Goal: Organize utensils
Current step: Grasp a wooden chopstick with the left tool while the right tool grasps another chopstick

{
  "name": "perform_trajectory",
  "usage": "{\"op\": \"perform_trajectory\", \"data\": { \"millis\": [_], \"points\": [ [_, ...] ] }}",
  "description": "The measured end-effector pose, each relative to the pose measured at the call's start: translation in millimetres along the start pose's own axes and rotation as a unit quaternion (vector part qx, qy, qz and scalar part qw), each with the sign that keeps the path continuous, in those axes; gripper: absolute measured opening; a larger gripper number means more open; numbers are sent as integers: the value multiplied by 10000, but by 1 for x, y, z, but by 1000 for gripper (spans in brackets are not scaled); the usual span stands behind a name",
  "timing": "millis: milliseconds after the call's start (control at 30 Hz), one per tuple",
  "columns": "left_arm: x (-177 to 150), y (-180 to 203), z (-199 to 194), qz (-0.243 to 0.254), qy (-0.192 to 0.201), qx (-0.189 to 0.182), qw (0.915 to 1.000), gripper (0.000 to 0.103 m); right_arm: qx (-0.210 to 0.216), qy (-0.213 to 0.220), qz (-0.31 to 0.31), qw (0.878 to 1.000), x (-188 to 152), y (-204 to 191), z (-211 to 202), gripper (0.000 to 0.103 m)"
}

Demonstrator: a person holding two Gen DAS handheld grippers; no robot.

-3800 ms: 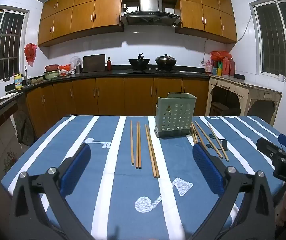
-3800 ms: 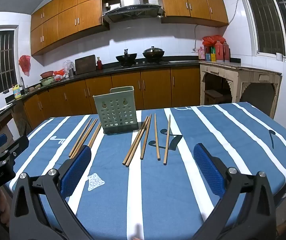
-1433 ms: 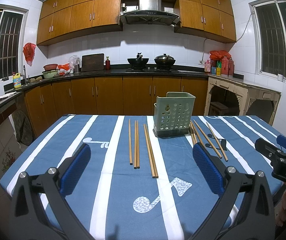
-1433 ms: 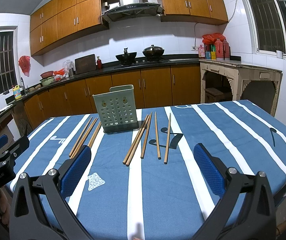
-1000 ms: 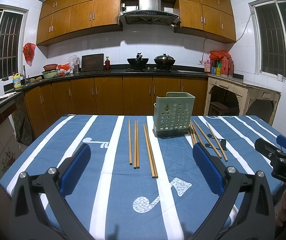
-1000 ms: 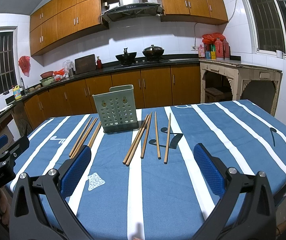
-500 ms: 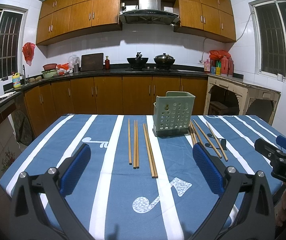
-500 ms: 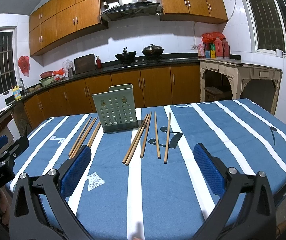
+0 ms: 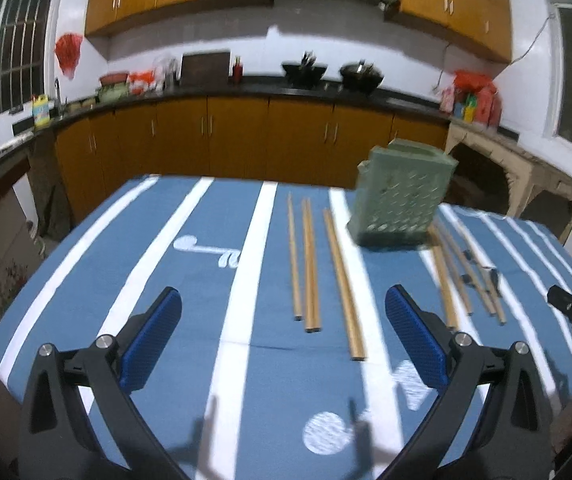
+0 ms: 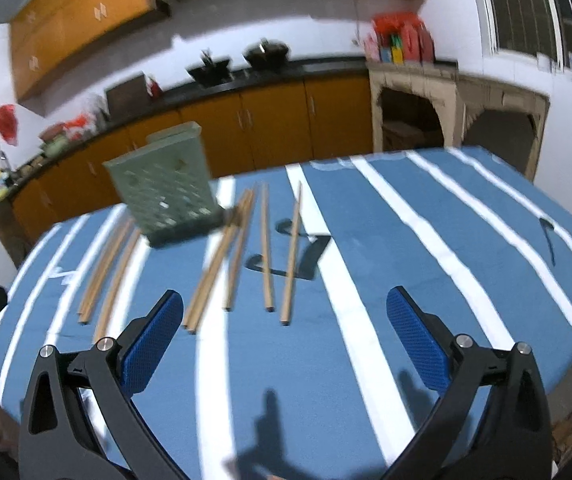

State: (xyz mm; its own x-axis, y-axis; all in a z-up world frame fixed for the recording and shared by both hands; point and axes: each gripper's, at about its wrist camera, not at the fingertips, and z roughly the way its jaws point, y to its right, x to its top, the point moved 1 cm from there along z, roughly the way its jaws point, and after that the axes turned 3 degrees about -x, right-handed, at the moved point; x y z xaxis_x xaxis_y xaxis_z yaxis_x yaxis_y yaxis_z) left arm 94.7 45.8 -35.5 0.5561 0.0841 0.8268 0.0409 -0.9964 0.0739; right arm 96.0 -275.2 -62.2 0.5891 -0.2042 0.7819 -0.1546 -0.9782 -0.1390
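Striped blue cloth table (image 9: 190,280): slim wooden chopsticks (image 9: 309,264) flank perforated green plastic holder (image 9: 401,200), frame centre. Our left gripper (image 9: 282,344) and right gripper (image 10: 284,344) fingers spread, empty; right's just narrowed slightly.

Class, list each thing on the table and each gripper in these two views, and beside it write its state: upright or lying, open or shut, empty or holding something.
Green utensil holder: upright on the striped tablecloth; whether anything is inside cannot be told.
Chopsticks: lying flat on either side of the holder, none held.
Left gripper: open, empty.
Right gripper: open, empty; its jaws have just been closing slightly.
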Motion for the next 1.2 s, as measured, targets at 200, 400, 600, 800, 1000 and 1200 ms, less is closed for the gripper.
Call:
{"op": "perform_trajectory", "data": {
  "millis": [200,400,600,800,1000,1200],
  "points": [
    [7,-21,50,-165,-516,-46,9985,97,-188,-660,32,9976,9,1,53,65],
    [14,-29,87,-237,-931,-342,9948,64,-211,-1037,-89,9943,11,-8,84,47],
    [18,-22,117,4,-1202,-439,9918,48,-321,-1219,-225,9918,9,-10,100,29],
    [14,-14,145,118,-1527,-533,9868,35,-466,-1128,-404,9917,6,-9,99,18],
    [8,-11,159,161,-1705,-509,9839,21,-585,-1125,-220,9917,12,4,102,12],
    [8,-16,159,196,-1689,-314,9849,8,-671,-1073,-203,9917,11,7,103,10]
  ]
}}
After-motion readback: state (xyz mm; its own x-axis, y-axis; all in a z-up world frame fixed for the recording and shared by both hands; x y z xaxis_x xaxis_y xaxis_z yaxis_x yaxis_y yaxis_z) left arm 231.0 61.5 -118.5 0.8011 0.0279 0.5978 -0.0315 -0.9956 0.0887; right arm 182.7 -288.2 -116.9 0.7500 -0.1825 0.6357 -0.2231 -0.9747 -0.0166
